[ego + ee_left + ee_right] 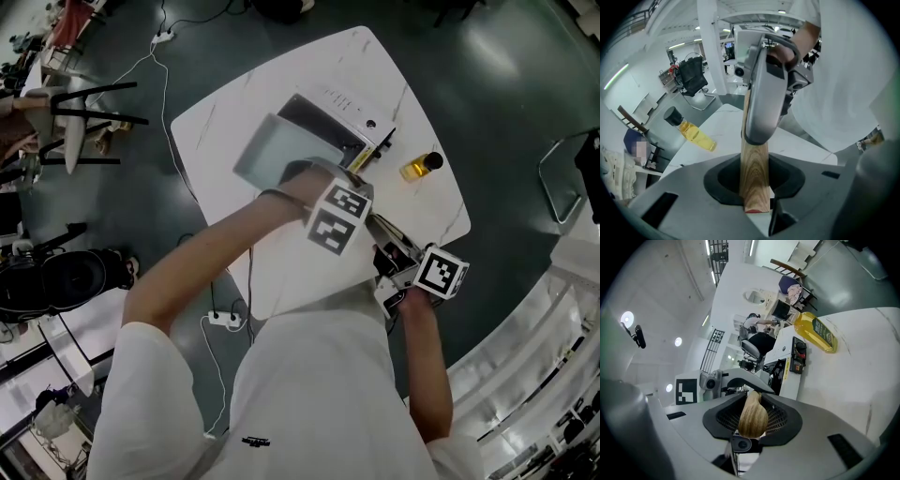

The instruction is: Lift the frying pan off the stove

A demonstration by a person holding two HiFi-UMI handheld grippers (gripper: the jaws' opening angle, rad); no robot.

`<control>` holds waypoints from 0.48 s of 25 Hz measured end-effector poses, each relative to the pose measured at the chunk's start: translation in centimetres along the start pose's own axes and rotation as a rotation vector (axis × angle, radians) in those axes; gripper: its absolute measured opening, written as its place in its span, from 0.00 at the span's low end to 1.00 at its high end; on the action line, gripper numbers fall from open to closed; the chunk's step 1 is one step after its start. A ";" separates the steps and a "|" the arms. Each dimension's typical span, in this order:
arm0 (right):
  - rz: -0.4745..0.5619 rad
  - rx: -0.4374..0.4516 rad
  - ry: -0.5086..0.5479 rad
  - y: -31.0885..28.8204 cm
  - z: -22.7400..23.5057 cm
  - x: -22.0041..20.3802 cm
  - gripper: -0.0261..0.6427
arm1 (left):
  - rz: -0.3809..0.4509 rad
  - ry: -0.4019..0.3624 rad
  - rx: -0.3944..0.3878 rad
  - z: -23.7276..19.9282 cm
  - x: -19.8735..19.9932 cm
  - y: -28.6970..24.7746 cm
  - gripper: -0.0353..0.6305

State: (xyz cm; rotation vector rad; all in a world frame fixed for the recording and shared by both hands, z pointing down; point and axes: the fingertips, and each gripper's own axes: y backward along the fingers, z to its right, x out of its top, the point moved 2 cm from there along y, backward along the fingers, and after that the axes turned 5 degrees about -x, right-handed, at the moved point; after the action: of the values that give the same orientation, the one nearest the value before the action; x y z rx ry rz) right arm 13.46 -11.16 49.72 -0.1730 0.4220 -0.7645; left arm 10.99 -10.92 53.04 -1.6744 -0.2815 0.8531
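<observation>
The worktop (216, 127) is looked down on steeply from overhead in the head view. The wooden pan handle (754, 183) is viewed from very close in both gripper views, which are faced toward each other; the yellow bottle (421, 166) is shared by all three.

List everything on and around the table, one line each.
table: one, white, middle of the head view
stove: one, white and black, on the table
frying pan: one, grey, at the stove
handle: one, wooden, on the pan
oil bottle: one, yellow with black cap, on the table beside the stove
power strip: one, white, on the floor
left gripper: grey, shut on the handle
right gripper: grey, shut on the handle's end
</observation>
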 end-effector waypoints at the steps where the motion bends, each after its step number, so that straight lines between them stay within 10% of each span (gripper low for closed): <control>1: 0.001 0.001 -0.001 0.0 0.0 0.0 0.18 | 0.003 0.002 0.002 0.0 0.0 0.1 0.22; 12: 0.042 0.025 0.000 1.3 -2.7 -2.0 0.19 | 0.009 -0.012 0.016 3.0 1.0 1.7 0.22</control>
State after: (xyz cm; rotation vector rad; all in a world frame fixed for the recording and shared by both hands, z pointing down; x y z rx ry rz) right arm 11.80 -8.81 47.47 -0.1403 0.4146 -0.7287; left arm 9.30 -8.56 50.95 -1.6576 -0.2751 0.8704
